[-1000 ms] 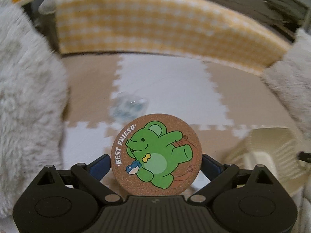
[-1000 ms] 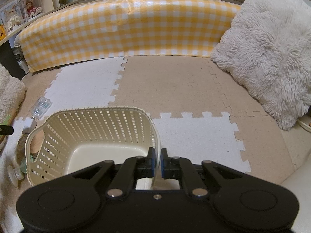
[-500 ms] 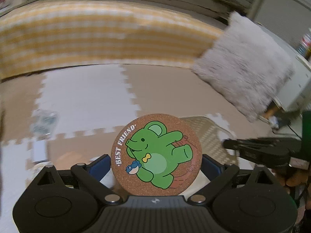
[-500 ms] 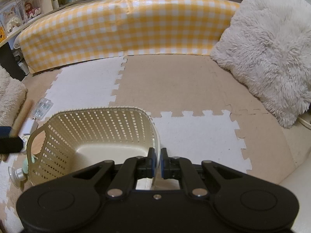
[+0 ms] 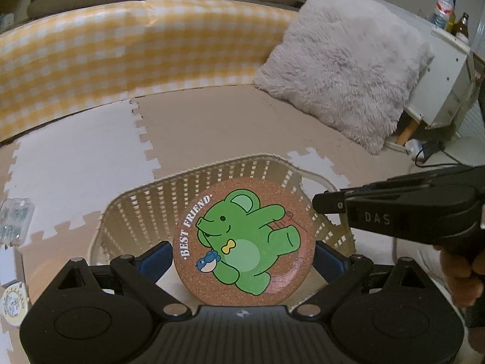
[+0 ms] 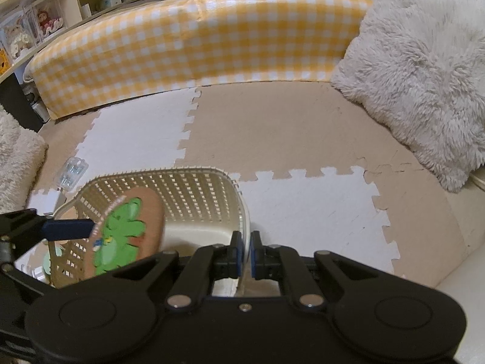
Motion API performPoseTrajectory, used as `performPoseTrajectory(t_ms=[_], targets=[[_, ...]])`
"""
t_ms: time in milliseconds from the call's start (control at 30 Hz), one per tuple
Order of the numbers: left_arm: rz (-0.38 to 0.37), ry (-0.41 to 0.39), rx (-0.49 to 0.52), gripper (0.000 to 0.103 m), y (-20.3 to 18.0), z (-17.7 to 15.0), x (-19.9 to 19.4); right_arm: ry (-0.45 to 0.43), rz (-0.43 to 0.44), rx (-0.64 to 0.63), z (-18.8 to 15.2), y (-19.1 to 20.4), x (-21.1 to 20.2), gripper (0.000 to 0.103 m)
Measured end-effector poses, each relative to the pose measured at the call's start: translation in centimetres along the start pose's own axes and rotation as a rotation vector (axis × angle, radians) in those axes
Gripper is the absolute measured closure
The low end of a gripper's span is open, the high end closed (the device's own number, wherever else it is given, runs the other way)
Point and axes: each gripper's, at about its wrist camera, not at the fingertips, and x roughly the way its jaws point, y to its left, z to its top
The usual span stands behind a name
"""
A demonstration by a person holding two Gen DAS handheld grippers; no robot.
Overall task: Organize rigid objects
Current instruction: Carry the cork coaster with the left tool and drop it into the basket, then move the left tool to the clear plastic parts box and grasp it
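A round cork coaster (image 5: 242, 239) printed with a green bear and "BEST FRIEND" stands upright between the blue pads of my left gripper (image 5: 242, 256), which is shut on it. The coaster hangs over the open top of a cream lattice basket (image 5: 212, 179) on the floor mat. In the right wrist view the coaster (image 6: 127, 230) sits above the basket's left half, with one blue left fingertip (image 6: 66, 229) at its edge. My right gripper (image 6: 246, 248) is shut on the basket's (image 6: 182, 185) near right rim. A hand holds the right gripper (image 5: 318, 204) at the basket's right side.
A clear plastic case (image 6: 71, 171) lies on the mat left of the basket, with small items (image 6: 45, 264) beside it. A fluffy pillow (image 6: 424, 85) leans at the right. A yellow checked cushion (image 6: 197, 39) runs along the back. A white cabinet (image 5: 448, 69) stands far right.
My left gripper has swung right with the coaster, from beside the left pillow to over the basket. The right gripper has stayed shut on the basket rim.
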Motion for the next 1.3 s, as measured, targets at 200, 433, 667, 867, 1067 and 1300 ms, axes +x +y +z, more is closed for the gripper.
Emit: performPoseTrajectory(t_ms=[200, 433, 667, 867, 1067, 1300], targets=[[-0.022, -0.008, 0.012, 0.006, -0.5, 0.2, 1.6, 0.004, 0.004, 0.009, -0.1, 0.1, -0.1, 0.097], [-0.052, 0.035, -0.001, 0.001, 0.1, -0.5, 3.1, 0.01, 0.01, 0.023, 0.0, -0.1, 0.0, 0.097], [-0.082, 0.06, -0.045, 0.0, 0.8, -0.6, 3.3, 0.014, 0.011, 0.025, -0.1, -0.1, -0.1, 0.097], [-0.085, 0.073, -0.048, 0.0, 0.8, -0.5, 3.0, 0.015, 0.012, 0.026, 0.0, -0.1, -0.1, 0.097], [-0.077, 0.073, -0.037, 0.0, 0.6, -0.2, 2.3, 0.017, 0.01, 0.03, 0.0, -0.1, -0.1, 0.097], [-0.071, 0.038, -0.005, 0.0, -0.2, 0.4, -0.4, 0.016, 0.024, 0.043, -0.1, -0.4, 0.0, 0.097]])
